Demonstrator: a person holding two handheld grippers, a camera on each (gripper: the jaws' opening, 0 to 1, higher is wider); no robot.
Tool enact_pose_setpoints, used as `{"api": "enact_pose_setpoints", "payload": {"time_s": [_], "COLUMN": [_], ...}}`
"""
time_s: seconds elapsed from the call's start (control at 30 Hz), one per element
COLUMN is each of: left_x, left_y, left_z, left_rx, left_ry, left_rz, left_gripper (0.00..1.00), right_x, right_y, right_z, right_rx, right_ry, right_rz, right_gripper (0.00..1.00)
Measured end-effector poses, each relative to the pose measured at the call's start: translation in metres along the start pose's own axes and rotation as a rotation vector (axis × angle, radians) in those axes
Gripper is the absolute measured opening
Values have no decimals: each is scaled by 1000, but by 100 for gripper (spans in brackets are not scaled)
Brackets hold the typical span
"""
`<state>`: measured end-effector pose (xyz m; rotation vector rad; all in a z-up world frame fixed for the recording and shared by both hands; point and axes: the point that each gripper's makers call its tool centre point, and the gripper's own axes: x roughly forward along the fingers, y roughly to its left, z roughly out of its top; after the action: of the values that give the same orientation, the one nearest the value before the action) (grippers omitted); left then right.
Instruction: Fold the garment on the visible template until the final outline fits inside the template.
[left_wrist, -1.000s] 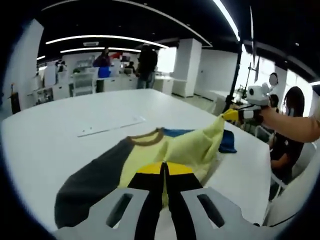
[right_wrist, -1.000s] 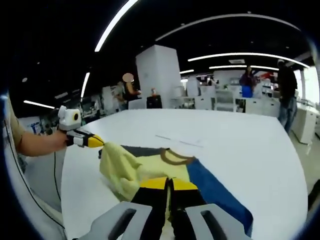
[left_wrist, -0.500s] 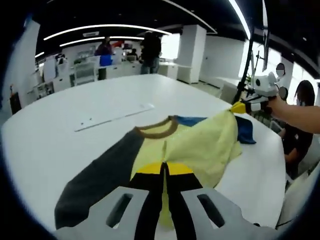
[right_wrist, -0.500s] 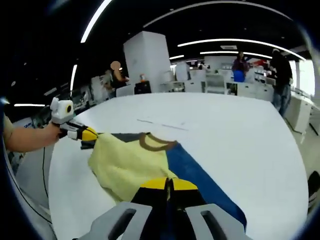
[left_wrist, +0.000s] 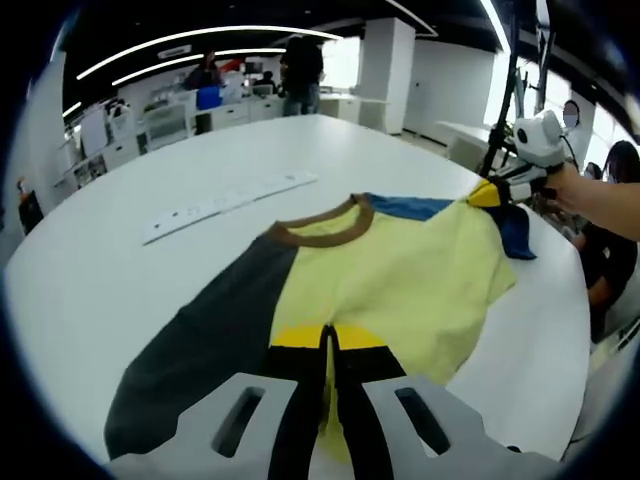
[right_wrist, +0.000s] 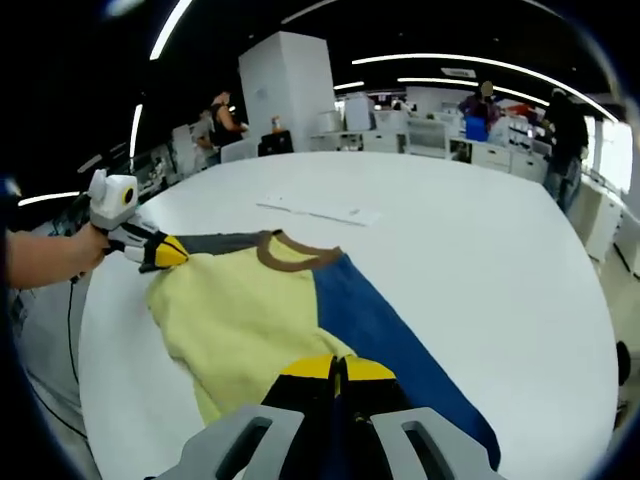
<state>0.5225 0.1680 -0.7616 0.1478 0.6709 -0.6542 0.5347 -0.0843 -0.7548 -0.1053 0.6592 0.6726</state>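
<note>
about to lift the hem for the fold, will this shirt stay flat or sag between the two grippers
Likely sags: the shirt is soft fabric, pinched at its hem by the left gripper and right gripper. It probably slides easily on the smooth white table. The sleeves will probably trail limply.

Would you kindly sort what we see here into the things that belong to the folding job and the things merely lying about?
Belonging to the job:
- the garment, yellow with a grey and a blue sleeve, spread on the white table
- the left tongs, shut on its hem
- the right tongs, shut on its hem

Lying about:
- the white strip beyond the collar
</note>
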Motion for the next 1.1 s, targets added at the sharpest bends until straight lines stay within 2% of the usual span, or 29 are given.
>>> {"api": "enact_pose_setpoints", "payload": {"time_s": [0.13,0.2,0.3,0.5,0.83,1.1], "left_x": [-6,-10,-17,-27,-44,-58], "left_y": [0,0,-5,-6,-18,-27], "left_z": [1,2,4,7,-2,-15], "left_rx": [-6,-7,-2,-23,-34,-51], "left_ry": [-14,-22,-37,-67,-76,-82], "left_rz": [-8,-4,-7,3,10,10], "left_gripper": [3,10,12,23,31,28], "right_x": [-6,-8,-12,-21,-35,-45], "right_y": [3,2,3,13,25,36], "right_z": [6,10,15,20,15,2], "right_rx": [-13,-11,-5,5,25,29], "right_ry": [-25,-40,-67,-104,-125,-126], "right_rz": [-2,-1,-1,12,14,25], "right_gripper": [1,7,13,18,27,28]}}
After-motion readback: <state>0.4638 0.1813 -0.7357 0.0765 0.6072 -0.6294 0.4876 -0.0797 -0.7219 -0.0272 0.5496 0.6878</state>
